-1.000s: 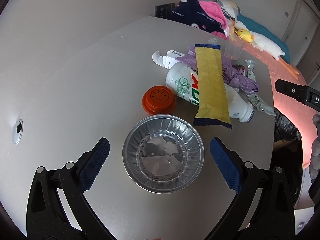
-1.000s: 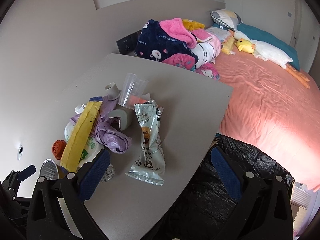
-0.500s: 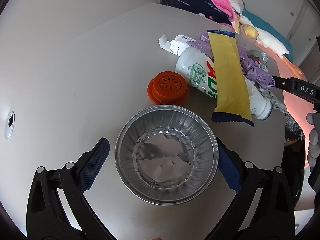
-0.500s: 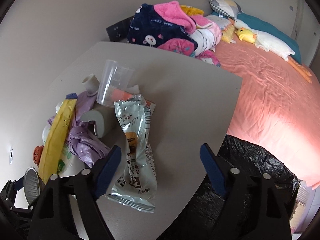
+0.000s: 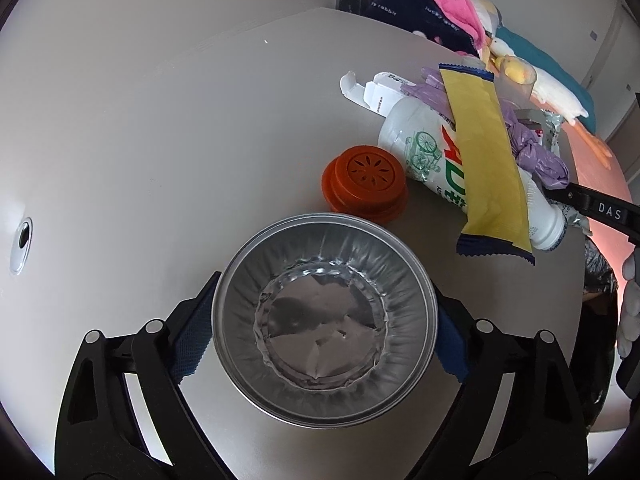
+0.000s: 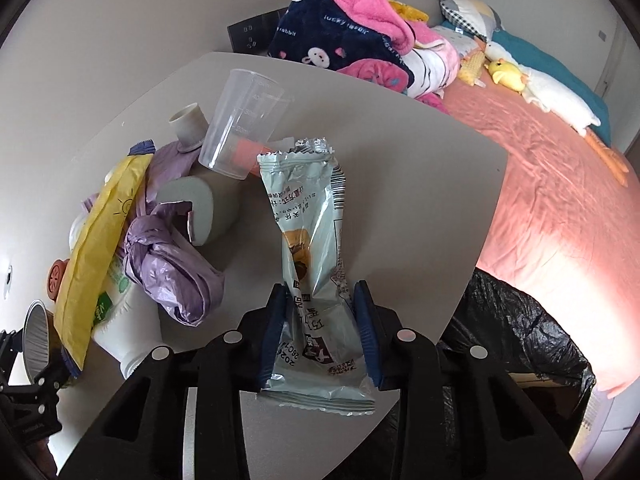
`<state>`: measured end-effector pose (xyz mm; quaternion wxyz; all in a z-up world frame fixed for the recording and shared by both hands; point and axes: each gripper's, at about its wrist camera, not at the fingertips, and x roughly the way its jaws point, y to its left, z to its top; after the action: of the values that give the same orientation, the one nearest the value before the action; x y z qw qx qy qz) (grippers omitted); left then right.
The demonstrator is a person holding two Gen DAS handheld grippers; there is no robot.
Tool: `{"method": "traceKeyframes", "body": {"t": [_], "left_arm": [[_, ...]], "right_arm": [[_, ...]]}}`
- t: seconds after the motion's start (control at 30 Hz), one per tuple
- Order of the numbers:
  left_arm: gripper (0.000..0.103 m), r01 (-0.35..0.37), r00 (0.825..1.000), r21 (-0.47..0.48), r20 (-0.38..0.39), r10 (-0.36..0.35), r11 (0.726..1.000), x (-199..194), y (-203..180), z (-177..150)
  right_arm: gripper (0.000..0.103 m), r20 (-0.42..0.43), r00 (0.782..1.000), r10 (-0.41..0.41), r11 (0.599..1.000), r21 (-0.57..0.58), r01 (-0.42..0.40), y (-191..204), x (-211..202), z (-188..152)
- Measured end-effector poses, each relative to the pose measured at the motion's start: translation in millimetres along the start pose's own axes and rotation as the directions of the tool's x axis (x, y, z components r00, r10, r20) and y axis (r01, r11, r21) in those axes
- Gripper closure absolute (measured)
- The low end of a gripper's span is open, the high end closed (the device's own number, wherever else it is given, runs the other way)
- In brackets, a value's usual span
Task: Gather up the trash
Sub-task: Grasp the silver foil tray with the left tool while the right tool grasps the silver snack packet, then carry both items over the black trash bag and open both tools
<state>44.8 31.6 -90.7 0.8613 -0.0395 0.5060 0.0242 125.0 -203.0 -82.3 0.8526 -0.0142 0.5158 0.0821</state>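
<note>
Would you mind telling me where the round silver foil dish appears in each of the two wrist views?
Left wrist view: round silver foil dish lies at lower centre, between the left gripper fingers.
Right wrist view: seen edge-on at the far lower left.
Shared landmark: the long yellow wrapper lying over the white bottle.

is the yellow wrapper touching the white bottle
Touching. The left wrist view shows the yellow wrapper draped straight across the lying white bottle, resting on its side with no gap between them.

One foil bowl (image 5: 324, 336), one orange lid (image 5: 366, 182), one white bottle (image 5: 436, 152), two snack wrappers: yellow (image 5: 486, 156) and pale green (image 6: 316, 248), one clear cup (image 6: 240, 128).
</note>
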Motion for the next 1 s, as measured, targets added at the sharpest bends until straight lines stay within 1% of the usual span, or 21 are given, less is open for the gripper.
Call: {"method": "traceKeyframes", "body": {"t": [0.03,0.27,0.3,0.5,0.57,0.8,1.0], "left_arm": [[0.022,-0.007,1.0,0.004,0.006,0.007,1.0,-0.4,0.3,1.1],[0.022,-0.001,1.0,-0.009,0.031,0.002,1.0,-6.0,12.1,-0.7],[0.022,-0.002,0.999,-0.006,0.036,0.002,1.0,-11.3,13.8,-4.7],[0.022,-0.005,0.996,0.013,0.088,0.004,1.0,-36.8,14.8,-3.6],[0.022,-0.003,0.995,0.025,0.105,0.0,1.0,-48.2,7.6,-7.8],[0.022,0.036,0.99,0.08,0.136,-0.046,0.996,-76.1,-10.4,-12.7],[0.022,0.088,0.982,0.13,0.153,-0.108,0.988,-92.7,-34.1,-13.3]], "right_arm": [[0.069,0.0,1.0,0.003,1.0,0.003,-0.003,-0.5,-0.6,-0.7],[0.069,0.014,1.0,0.014,1.0,0.024,-0.014,-6.0,-11.6,-3.7],[0.069,0.019,1.0,0.014,1.0,0.027,-0.014,-6.6,-14.4,-4.5],[0.069,0.042,0.999,0.018,0.998,0.054,-0.02,-14.2,-32.3,-9.8],[0.069,0.051,0.998,0.02,0.998,0.063,-0.024,-18.0,-39.2,-12.3],[0.069,0.086,0.996,0.028,0.995,0.09,-0.036,-28.1,-66.4,-26.3],[0.069,0.108,0.994,0.03,0.992,0.117,-0.043,-38.8,-87.8,-41.3]]}}
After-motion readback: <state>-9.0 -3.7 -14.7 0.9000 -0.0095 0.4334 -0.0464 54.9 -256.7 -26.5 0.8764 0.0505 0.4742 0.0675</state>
